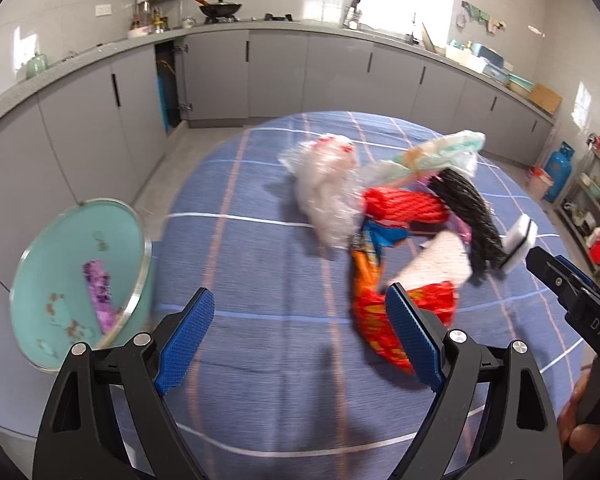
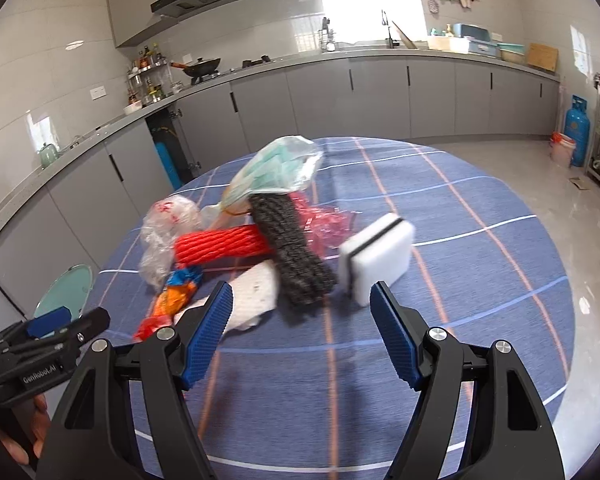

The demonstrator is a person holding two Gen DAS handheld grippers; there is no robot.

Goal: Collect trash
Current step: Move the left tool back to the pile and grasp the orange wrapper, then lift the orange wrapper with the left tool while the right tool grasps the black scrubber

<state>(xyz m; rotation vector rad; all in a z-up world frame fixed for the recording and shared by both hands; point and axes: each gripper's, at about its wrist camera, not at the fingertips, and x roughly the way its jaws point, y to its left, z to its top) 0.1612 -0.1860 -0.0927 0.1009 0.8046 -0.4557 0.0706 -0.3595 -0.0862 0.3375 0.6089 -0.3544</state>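
Trash pile (image 2: 260, 232) lies mid-table, the teal bin (image 1: 80, 280) off its left edge. Both my left gripper (image 1: 300, 320) and right gripper (image 2: 300, 312) are spread, empty. I'd straddle the sponge (image 2: 376, 256) squarely before clamping.

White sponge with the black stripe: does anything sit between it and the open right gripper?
Nothing visible does. The white sponge with the black stripe lies at the pile's right edge, just ahead of the right gripper, near its right finger. The black net roll lies beside it on the left, not in front.
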